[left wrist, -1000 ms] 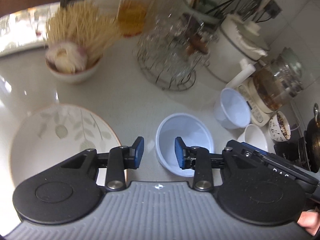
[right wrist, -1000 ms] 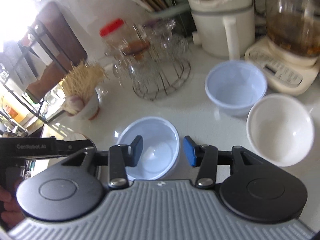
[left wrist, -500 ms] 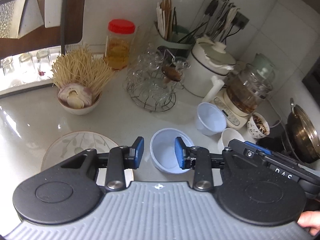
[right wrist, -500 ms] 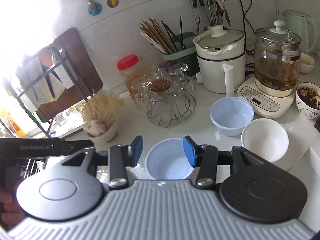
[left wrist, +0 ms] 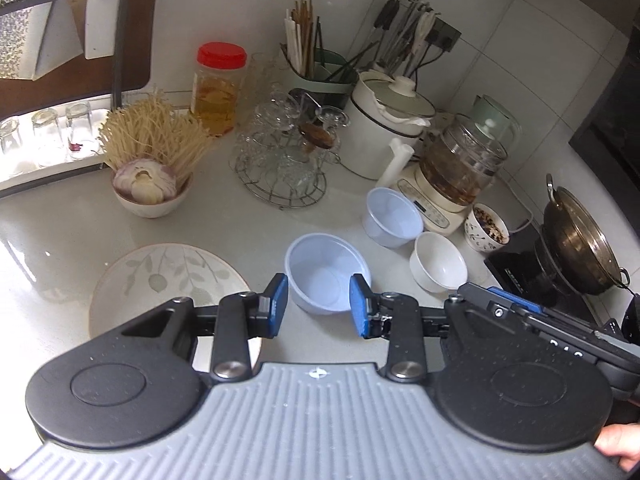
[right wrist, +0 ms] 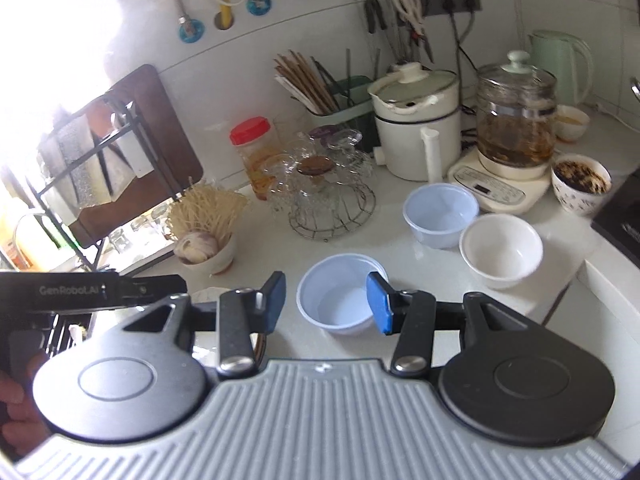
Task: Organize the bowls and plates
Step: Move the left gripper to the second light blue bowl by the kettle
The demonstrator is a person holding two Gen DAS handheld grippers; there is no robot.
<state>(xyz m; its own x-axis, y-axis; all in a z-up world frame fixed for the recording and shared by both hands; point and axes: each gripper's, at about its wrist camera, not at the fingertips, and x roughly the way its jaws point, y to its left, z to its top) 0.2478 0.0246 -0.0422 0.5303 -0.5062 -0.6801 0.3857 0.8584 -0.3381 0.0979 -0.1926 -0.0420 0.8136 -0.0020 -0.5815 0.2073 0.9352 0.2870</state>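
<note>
Left wrist view: nothing is seen stacked yet, so the sorting is judged barely begun; the leaf-patterned plate [left wrist: 160, 280] lies alone at the near left of the counter [left wrist: 240, 232], and the wide blue bowl [left wrist: 326, 272] sits apart at centre. Farther right, the small blue bowl [left wrist: 392, 216] and white bowl [left wrist: 438, 260] are set just beside each other, unnested. Both the left gripper [left wrist: 318, 306] and the right gripper [right wrist: 326, 302] are held apart, empty, above the counter.

Bare counter [left wrist: 248, 228] at the frame's centre gives open passage around the wide blue bowl [left wrist: 326, 276], hemmed by the leaf plate [left wrist: 160, 276] lower left, the glass-laden wire rack [left wrist: 280, 160] above, and two small bowls [left wrist: 394, 216] crowding the appliances at right.
</note>
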